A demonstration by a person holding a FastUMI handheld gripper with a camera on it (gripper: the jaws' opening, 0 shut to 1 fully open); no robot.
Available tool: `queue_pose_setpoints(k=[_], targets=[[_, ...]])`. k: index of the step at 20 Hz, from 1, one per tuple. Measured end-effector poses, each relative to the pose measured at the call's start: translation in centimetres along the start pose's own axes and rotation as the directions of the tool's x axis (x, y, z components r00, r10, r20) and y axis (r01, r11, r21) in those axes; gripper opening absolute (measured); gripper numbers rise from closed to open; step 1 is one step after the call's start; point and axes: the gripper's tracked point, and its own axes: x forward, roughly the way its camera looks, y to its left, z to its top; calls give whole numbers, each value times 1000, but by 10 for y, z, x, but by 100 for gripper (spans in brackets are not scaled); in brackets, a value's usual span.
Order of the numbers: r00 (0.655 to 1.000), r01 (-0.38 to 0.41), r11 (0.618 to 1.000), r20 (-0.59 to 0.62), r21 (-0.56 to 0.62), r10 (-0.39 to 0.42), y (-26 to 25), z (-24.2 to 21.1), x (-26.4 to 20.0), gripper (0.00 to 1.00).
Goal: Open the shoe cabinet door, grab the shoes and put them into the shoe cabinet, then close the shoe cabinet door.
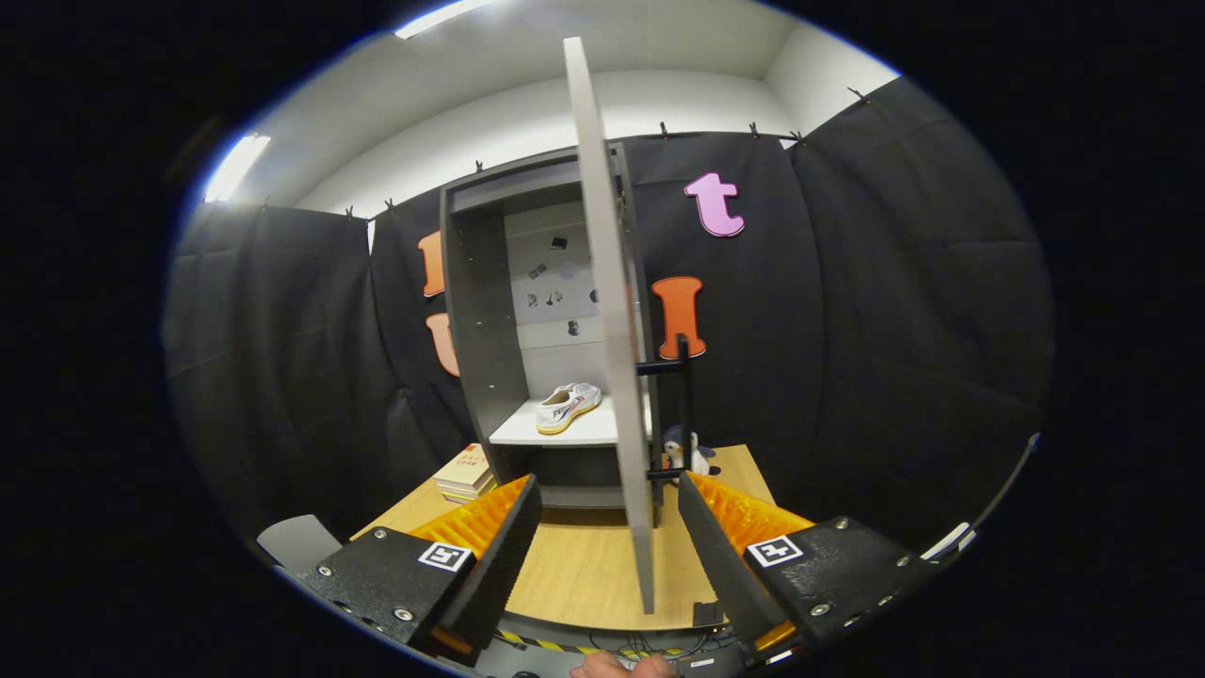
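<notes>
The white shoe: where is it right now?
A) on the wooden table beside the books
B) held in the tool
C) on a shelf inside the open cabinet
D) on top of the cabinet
C: the white shoe lies on the pale shelf inside the cabinet, whose door stands open edge-on between the open fingers of the tool, which holds nothing.

Open door (617, 358) edge stands between spread fingers (508, 546).
</notes>
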Motion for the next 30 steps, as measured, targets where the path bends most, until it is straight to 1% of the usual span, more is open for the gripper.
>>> queue_pose_setpoints(k=[6,9,14,16,19,22,30], targets=[[999,33,999,28,9,-33,-53,9,21,91],[999,18,999,30,28,-18,-59,8,42,91],[999,-32,999,20,32,31,-50,7,64,91],[999,-24,1000,27,11,24,-54,8,58,90],[999,-29,999,14,-12,30,-50,9,65,90],[999,-47,999,-5,-11,47,-48,8,67,90],[998,-54,999,-45,-7,54,-48,8,67,90]])
